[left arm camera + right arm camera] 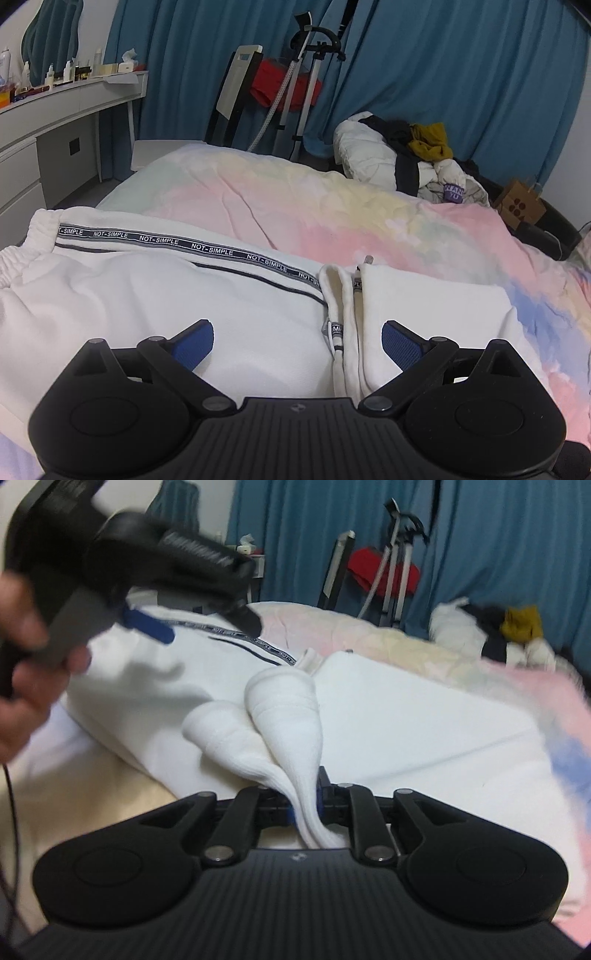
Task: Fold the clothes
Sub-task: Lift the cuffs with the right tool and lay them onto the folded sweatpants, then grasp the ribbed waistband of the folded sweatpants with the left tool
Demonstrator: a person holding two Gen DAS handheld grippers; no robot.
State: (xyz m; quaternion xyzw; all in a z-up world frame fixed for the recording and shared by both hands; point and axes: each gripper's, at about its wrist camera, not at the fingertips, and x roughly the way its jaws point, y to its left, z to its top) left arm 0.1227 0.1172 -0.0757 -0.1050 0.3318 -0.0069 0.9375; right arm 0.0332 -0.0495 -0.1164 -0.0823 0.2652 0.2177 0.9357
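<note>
Blue curtains [461,74] behind, pastel bedspread [258,199] under everything. Your white trousers [129,280] lie flat on the near side of the bed, waistband at the left of the left wrist view, black NOT-SIMPLE tape [207,250] running along the leg toward the middle. Lower half is doubled over, so a plain white panel sits on the right with the fold seam between the two halves.

Your left gripper [297,343] hovers over the trousers, jaws spread wide, blue pads [194,345] clear of the cloth, nothing between them. From the right wrist view it's up at the top left, blurred, with your hand [26,657] on its handle.

Your right gripper [304,806] is low at the near edge of the trousers. Two ribbed cuffs [284,716] bunch up and feed straight down between its fingers; jaws are only a narrow gap apart with the cloth filling it. View is motion-blurred, so can't tell how firmly the pads bite.

Behind the bed: white desk [55,110] with bottles at left, chair with red cloth [280,88], pile of clothes [413,155] at far right.
</note>
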